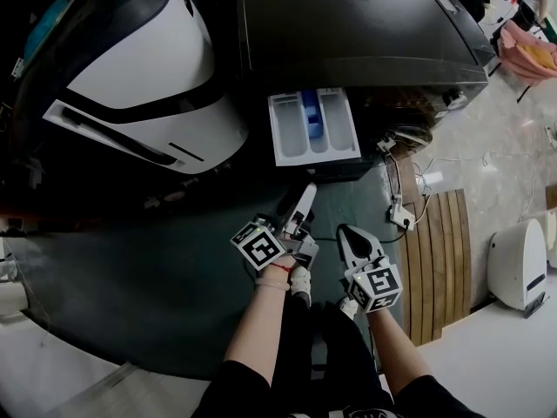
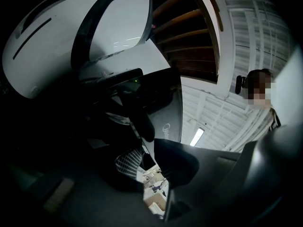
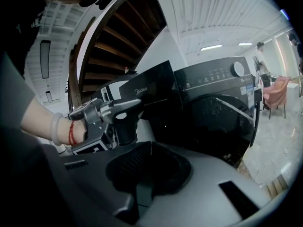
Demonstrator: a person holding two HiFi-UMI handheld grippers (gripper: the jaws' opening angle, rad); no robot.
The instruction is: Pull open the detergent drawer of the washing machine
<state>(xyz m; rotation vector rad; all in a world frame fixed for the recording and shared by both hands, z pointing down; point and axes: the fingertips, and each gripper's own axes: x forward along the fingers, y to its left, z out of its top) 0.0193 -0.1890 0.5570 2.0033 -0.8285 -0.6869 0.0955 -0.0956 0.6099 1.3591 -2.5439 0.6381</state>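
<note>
At washer [image 1: 365, 24] front: rect. white plastic detergent drawer [image 1: 313, 127] open.

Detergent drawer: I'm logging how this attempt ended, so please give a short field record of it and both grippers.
drawer: detergent drawer pulled out from the washing machine
inside: pale compartments open to view, with a blue insert in the middle
left gripper: off the drawer, jaws together, holding nothing
right gripper: off the drawer, jaws together, holding nothing
contact: neither gripper touches the drawer
</note>
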